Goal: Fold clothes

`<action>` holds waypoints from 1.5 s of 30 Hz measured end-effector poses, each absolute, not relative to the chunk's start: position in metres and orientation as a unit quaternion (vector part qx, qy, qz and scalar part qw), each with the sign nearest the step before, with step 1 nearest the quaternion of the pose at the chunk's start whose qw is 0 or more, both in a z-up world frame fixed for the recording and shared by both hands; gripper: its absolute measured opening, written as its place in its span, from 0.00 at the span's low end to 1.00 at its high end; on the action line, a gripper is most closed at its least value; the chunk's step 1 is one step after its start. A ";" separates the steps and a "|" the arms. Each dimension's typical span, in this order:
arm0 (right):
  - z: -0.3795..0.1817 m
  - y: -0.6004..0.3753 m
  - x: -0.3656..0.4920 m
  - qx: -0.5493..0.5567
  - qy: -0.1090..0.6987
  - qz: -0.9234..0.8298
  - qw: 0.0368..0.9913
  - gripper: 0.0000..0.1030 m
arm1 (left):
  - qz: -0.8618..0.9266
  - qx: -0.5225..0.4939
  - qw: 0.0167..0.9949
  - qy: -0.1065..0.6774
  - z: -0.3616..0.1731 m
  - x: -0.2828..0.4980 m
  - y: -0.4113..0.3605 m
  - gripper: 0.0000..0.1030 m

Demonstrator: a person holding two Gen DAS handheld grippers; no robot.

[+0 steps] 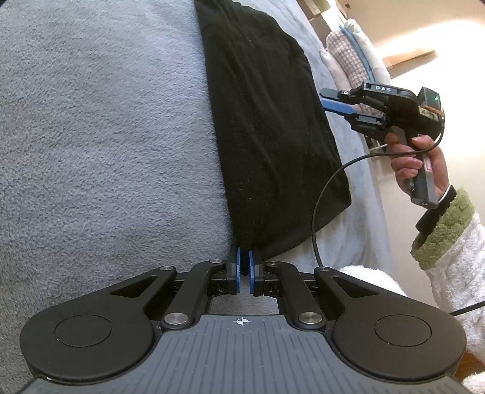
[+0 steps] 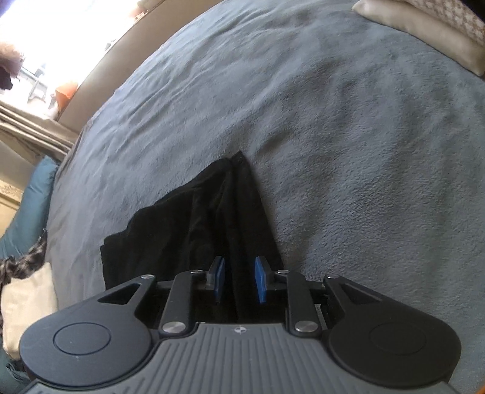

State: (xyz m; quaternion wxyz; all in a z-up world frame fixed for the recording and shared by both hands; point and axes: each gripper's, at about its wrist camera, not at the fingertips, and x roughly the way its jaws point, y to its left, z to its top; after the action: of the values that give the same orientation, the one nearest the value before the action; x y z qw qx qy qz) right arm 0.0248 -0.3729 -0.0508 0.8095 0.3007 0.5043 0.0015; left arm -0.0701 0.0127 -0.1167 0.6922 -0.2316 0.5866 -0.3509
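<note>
Grey fleece blanket covers the bed, and the black garment lies on it as a long, narrow, doubled-over strip.

Measured from that black garment: the blanket spreads wide on both its long sides, pale pillows sit well beyond its far end, and no basket, drawer or other container shows anywhere, so nothing is held in one. I judge the folding part-way: the cloth already looks layered lengthwise, yet it is long and not a compact packet, so shortening folds seem left. My left gripper is clenched on the garment's near end. My right gripper, at the garment's other side, has its pads parted with black cloth between them, not pinched.
</note>
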 end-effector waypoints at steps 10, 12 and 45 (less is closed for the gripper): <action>-0.046 -0.362 0.015 0.252 0.474 -0.008 0.843 0.00 | -0.354 -0.234 0.690 0.587 -0.114 -0.059 0.004 0.05; -0.039 -0.359 0.011 0.235 0.463 -0.018 0.854 0.00 | -0.355 -0.233 0.689 0.587 -0.114 -0.056 0.001 0.05; -0.038 -0.358 -0.061 0.253 0.488 -0.016 0.835 0.21 | -0.353 -0.237 0.685 0.591 -0.125 -0.022 -0.005 0.06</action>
State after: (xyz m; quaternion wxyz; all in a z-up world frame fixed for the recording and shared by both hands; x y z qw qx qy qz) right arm -0.0611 -0.3582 -0.0385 0.8354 0.2529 0.4877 -0.0156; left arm -0.0224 -0.0050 -0.1247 0.6851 -0.2372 0.5911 -0.3534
